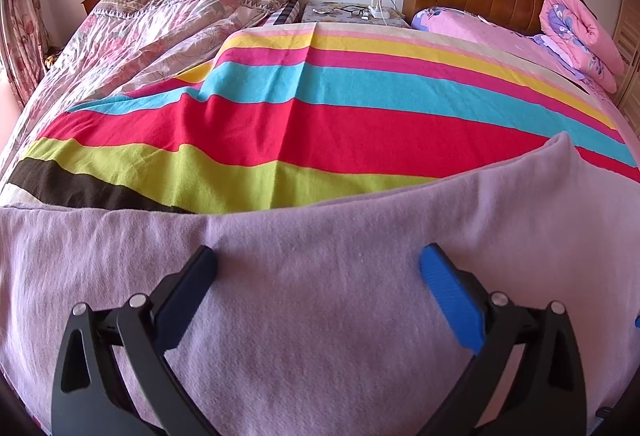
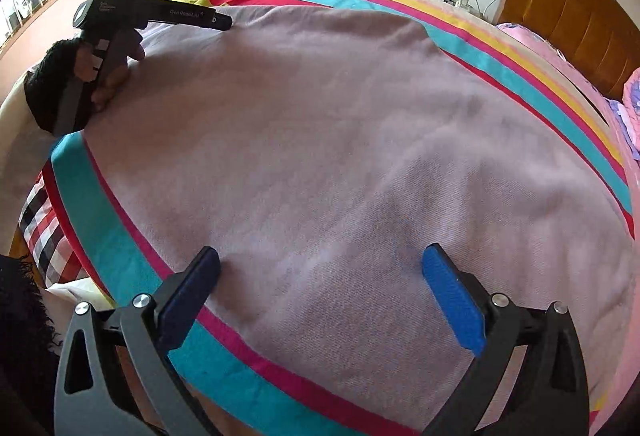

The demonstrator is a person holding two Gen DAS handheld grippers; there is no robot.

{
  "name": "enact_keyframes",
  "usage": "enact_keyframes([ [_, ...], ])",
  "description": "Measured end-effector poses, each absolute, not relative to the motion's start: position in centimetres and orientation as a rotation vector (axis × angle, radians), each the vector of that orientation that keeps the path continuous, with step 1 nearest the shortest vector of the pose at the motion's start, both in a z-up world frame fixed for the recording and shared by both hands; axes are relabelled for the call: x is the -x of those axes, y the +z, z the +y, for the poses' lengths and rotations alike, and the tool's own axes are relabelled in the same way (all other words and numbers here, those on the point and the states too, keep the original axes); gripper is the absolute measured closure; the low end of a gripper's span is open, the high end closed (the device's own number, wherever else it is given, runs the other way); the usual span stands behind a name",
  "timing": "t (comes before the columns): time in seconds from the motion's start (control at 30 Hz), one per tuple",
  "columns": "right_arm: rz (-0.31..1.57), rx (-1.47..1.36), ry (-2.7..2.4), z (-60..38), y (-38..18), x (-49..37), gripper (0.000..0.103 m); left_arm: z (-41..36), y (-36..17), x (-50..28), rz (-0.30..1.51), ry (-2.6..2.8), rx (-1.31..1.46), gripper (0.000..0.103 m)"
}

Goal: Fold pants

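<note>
Pale lilac pants (image 1: 320, 276) (image 2: 320, 140) lie spread flat on a striped blanket (image 1: 304, 124) (image 2: 100, 212) over the bed. In the left wrist view my left gripper (image 1: 318, 260) hovers just over the cloth, jaws wide apart, nothing between the blue pads. My right gripper (image 2: 320, 260) is likewise open above the near part of the pants. The right wrist view also shows the left gripper tool (image 2: 152, 12) at the far left edge of the pants, held by a hand (image 2: 108, 76) in a dark sleeve.
A second bed with a floral quilt (image 1: 160, 24) stands to the left. A nightstand (image 1: 352, 14) with glasses and a charger sits between wooden headboards. Pink pillow and rolled pink quilt (image 1: 580, 36) lie at the back right. A checked cloth (image 2: 44, 232) hangs at the bed's edge.
</note>
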State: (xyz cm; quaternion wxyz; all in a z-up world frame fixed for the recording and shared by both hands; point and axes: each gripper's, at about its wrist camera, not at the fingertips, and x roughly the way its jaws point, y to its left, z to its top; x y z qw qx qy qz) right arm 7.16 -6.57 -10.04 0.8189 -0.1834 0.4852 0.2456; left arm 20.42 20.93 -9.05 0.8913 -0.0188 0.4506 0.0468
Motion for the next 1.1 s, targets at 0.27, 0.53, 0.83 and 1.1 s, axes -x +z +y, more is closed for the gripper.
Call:
enact_keyframes([
  [0.27, 0.908, 0.397, 0.566, -2.5, -6.0, -9.6, 0.005, 22.1, -7.5, -17.9, 0.899, 0.077, 0.088, 0.001],
  [0.53, 0.854, 0.476, 0.664, 9.1, -7.3, -13.5, 0.005, 25.6, -5.0, -10.8, 0.847, 0.318, 0.031, 0.001],
  [0.83, 0.873, 0.504, 0.710, 12.9, -8.7, -13.3, 0.005, 29.3, -5.5, -5.9, 0.867, 0.461, 0.050, 0.001],
  [1.1, 0.944, 0.454, 0.698, 12.7, -10.9, -13.8, 0.005, 30.0, -5.7, -3.6, 0.867, 0.478, 0.074, 0.001],
])
